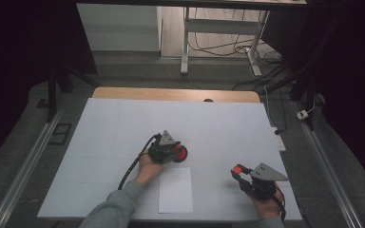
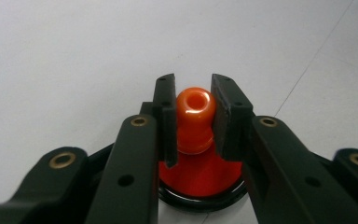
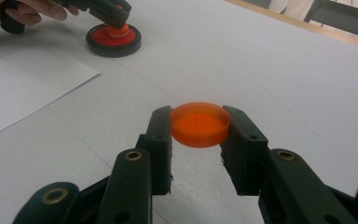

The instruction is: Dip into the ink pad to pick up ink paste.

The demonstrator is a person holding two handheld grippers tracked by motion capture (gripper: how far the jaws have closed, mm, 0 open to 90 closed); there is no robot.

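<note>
My left gripper [image 2: 193, 116] is clamped on the stamp [image 2: 195, 121], pressed into its ink pad [image 3: 113, 41]; my right gripper [image 3: 199, 126] pinches the orange lid [image 3: 199, 123]. Next, I lift the stamp toward the paper [image 1: 175, 189].

Stamp [image 1: 179, 153] left of paper sheet [image 1: 175, 190], cap [image 1: 237, 169] right.

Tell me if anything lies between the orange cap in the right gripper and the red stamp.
Nothing visible does. The cap is clamped in the right gripper; only bare white table separates it from the stamp, which the left gripper holds.
</note>
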